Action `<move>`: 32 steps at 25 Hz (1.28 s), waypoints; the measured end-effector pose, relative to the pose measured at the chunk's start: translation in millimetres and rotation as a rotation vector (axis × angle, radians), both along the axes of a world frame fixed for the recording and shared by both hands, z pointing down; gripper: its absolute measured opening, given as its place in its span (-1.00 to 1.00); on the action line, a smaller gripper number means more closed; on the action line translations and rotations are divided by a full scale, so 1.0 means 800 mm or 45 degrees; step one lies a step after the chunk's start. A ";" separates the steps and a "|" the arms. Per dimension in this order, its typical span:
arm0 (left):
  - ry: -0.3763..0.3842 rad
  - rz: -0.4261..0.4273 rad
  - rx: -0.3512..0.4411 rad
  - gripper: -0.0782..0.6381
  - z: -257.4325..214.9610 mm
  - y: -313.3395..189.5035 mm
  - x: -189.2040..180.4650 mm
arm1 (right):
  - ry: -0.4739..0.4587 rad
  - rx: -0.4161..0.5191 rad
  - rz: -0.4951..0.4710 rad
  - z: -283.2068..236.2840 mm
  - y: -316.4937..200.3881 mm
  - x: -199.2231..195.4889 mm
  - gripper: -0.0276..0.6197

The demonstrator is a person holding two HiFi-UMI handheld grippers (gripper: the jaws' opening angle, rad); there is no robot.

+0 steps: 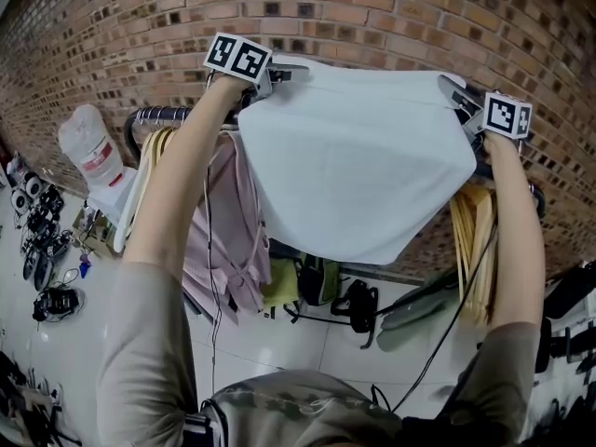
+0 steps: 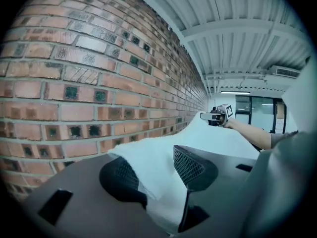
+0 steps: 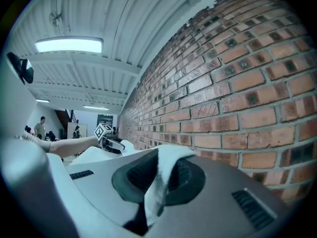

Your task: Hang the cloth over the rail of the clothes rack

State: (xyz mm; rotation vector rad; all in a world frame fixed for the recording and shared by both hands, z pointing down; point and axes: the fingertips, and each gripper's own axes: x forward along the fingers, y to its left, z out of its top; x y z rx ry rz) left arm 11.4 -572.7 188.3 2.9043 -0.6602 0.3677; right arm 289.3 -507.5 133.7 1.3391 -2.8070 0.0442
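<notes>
Cloth [image 1: 358, 170] clamped by right gripper [image 3: 157, 176], red label [image 1: 96, 160] illegible

Brick wall [image 1: 372, 7], pink garment [image 1: 223, 240], hangers [image 1: 475, 240]

The brick wall [image 1: 372, 12] stands just behind the rail [image 1: 160, 114]; hangers [image 1: 475, 240] crowd both its ends.

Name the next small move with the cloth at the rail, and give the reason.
Probably open the right gripper and let go. Its jaws pinch one corner of the cloth, those of the left gripper stand apart with the other corner loose between them, and the cloth seems draped over the rail.
</notes>
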 end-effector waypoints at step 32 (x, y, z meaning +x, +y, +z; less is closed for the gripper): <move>0.050 -0.181 -0.076 -0.03 0.003 -0.030 -0.043 | 0.059 -0.174 0.011 0.034 -0.012 -0.001 -0.85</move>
